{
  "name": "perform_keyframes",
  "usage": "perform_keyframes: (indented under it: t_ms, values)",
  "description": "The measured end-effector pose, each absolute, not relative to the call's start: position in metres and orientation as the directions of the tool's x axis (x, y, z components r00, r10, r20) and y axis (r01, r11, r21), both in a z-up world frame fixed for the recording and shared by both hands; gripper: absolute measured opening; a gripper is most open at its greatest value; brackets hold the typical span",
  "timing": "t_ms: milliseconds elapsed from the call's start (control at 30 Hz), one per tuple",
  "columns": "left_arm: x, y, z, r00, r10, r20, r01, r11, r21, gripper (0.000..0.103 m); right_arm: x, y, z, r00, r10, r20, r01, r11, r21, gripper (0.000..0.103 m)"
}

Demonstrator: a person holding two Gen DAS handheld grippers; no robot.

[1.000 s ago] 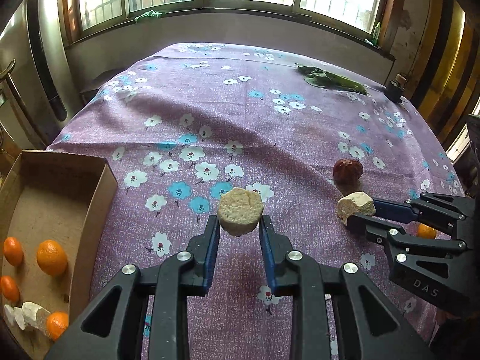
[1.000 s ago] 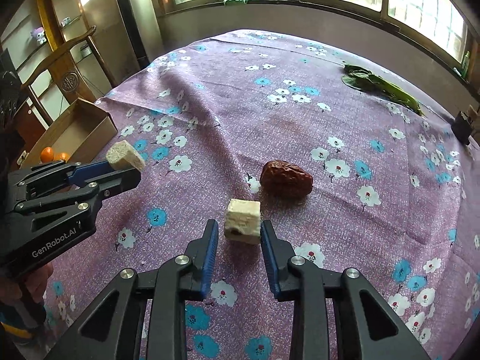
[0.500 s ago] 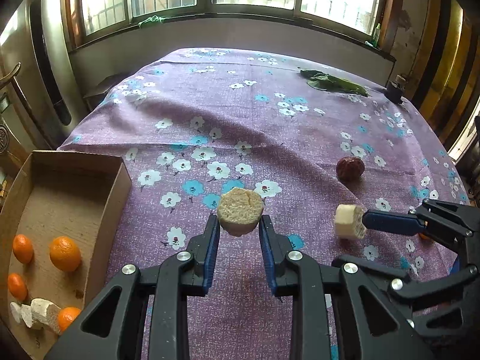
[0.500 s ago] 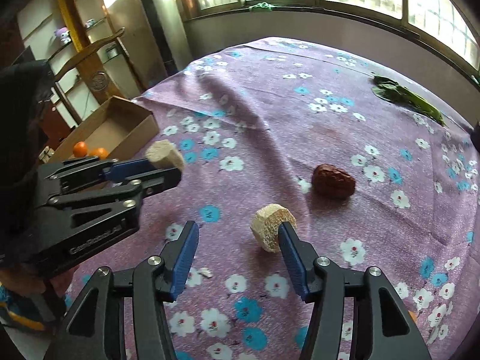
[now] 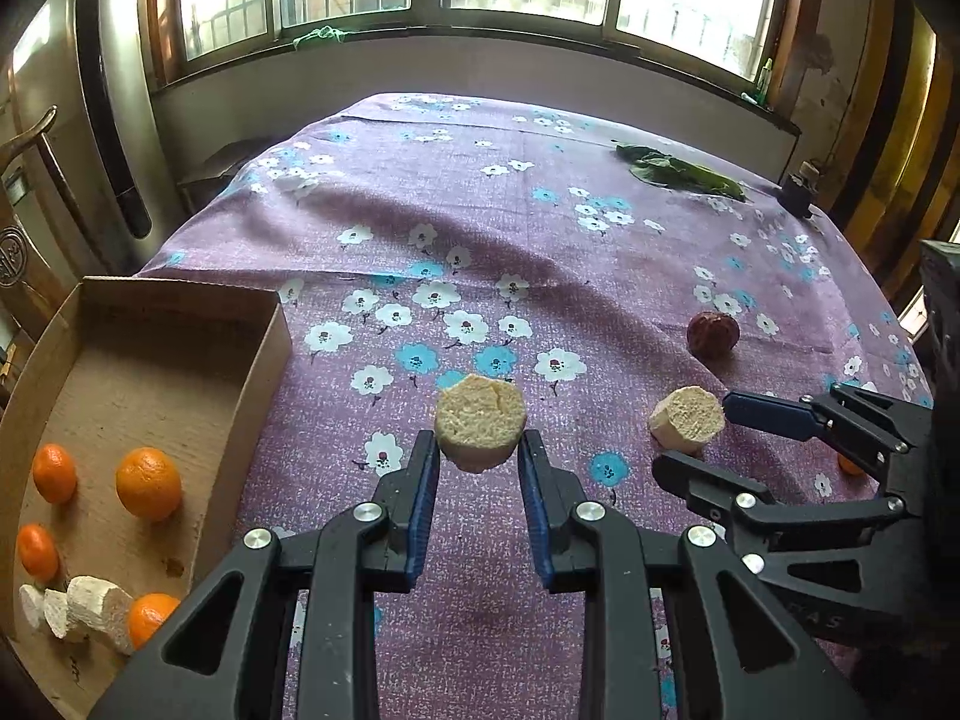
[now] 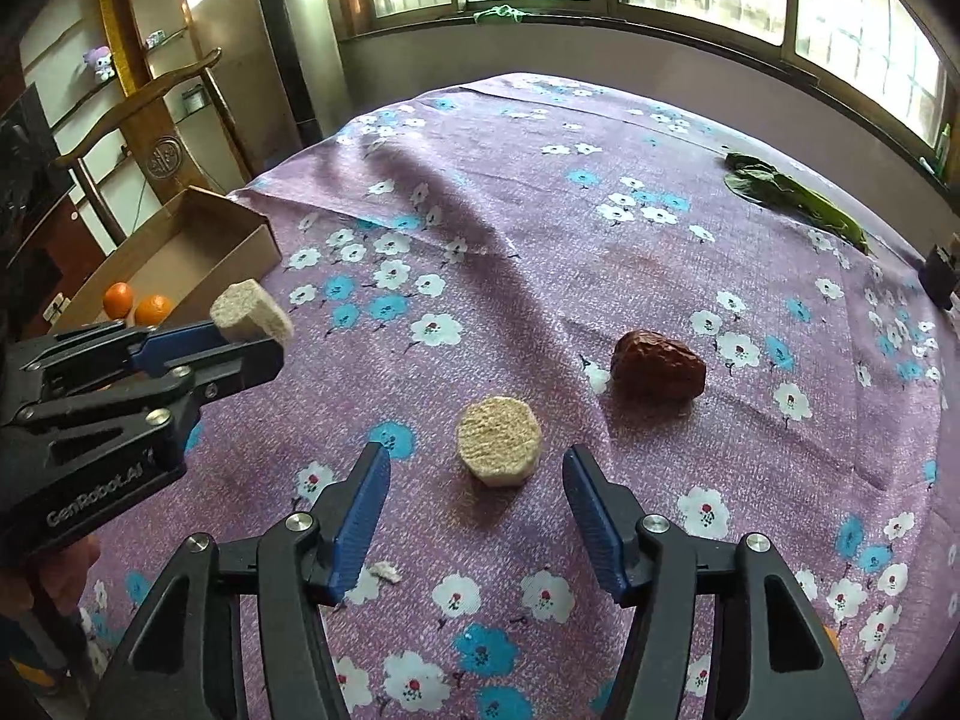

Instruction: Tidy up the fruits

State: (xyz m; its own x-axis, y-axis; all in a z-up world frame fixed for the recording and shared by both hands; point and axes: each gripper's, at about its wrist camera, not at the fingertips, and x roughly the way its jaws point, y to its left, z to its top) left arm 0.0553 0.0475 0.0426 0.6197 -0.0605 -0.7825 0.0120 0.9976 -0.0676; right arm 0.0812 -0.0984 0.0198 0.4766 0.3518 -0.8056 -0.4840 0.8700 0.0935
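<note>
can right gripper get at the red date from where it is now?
Probably yes. The right gripper is open and empty, and the red date lies just ahead and to its right on the tablecloth with nothing on top. The pale cut piece between its fingers sits aside from that path.

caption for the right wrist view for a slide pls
Open right gripper around a pale round chunk on the floral cloth, red date beyond.

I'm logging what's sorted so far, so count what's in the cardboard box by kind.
Oranges: 4
Pale cut chunks: 3
Total in the cardboard box: 7
</note>
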Motion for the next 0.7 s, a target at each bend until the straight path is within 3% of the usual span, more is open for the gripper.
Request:
perform_keyframes:
  t_ms: [133,300,500,567,600,700]
  values:
    - [0.057,0.048,0.042,0.621,-0.058,-0.782,0.008,0.998,-0.068,0.026,0.088,-0.102,0.010,0.500,0.337,-0.798,-0.442,0.891,0.100,0.066]
    - [0.060,0.047,0.036,0.598,-0.076,-0.798,0.018,0.997,-0.081,0.026,0.084,-0.097,0.007,0.529,0.356,-0.770,-0.446,0.889,0.105,0.082]
    - [0.061,0.043,0.037,0.598,-0.082,-0.797,0.032,0.996,-0.078,0.026,0.081,-0.085,0.003,0.538,0.314,-0.782,-0.477,0.879,0.024,0.088]
    - [0.063,0.043,0.035,0.591,-0.085,-0.802,0.037,0.996,-0.079,0.026,0.081,-0.081,0.001,0.531,0.307,-0.790,-0.500,0.866,0.001,0.093]
    - [0.064,0.043,0.035,0.589,-0.085,-0.804,0.037,0.996,-0.078,0.026,0.081,-0.077,-0.001,0.525,0.291,-0.799,-0.519,0.855,-0.030,0.101]
    - [0.066,0.041,0.034,0.586,-0.088,-0.806,0.044,0.996,-0.077,0.026,0.082,-0.081,-0.002,0.517,0.301,-0.801,-0.512,0.859,-0.007,0.103]
